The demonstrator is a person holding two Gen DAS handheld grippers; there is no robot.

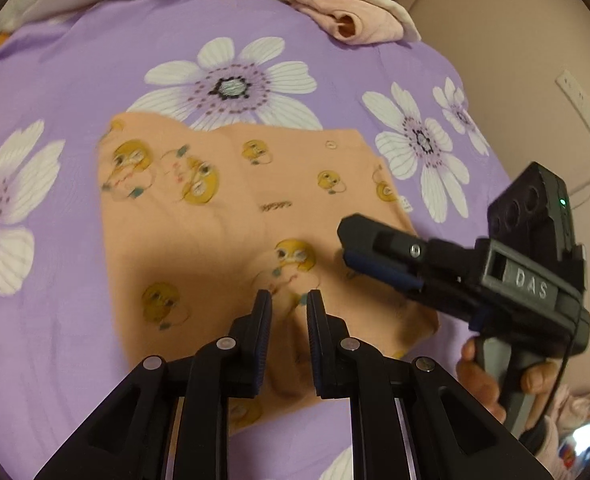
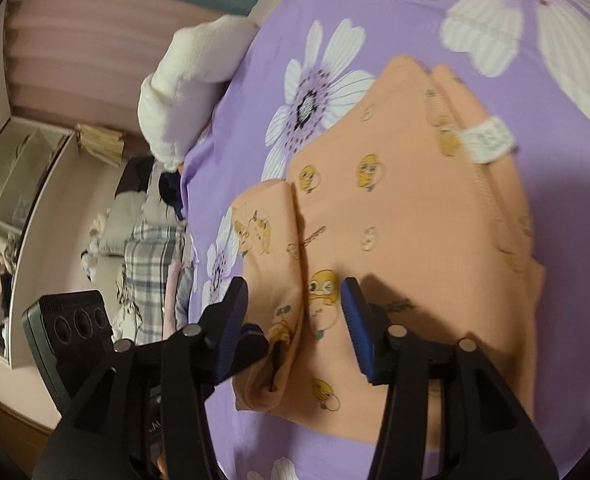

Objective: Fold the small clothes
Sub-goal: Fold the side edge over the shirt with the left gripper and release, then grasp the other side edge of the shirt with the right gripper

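Observation:
A small peach garment (image 1: 231,220) printed with yellow cartoon faces lies spread on the purple flowered bedsheet (image 1: 95,80); it also shows in the right wrist view (image 2: 407,216), with a sleeve folded in along its left side and a white label near the collar. My left gripper (image 1: 289,300) hovers over the garment's near part, jaws a little apart, nothing between them. My right gripper (image 2: 295,292) is open over the garment beside the folded sleeve; in the left wrist view it (image 1: 349,244) comes in from the right just above the cloth.
A pile of pink and cream clothes (image 1: 351,8) lies at the bed's far edge. A white plush item (image 2: 183,92) sits at the bed's edge. Beyond the bed are a plaid cloth (image 2: 151,264) on the floor and white shelves (image 2: 11,184).

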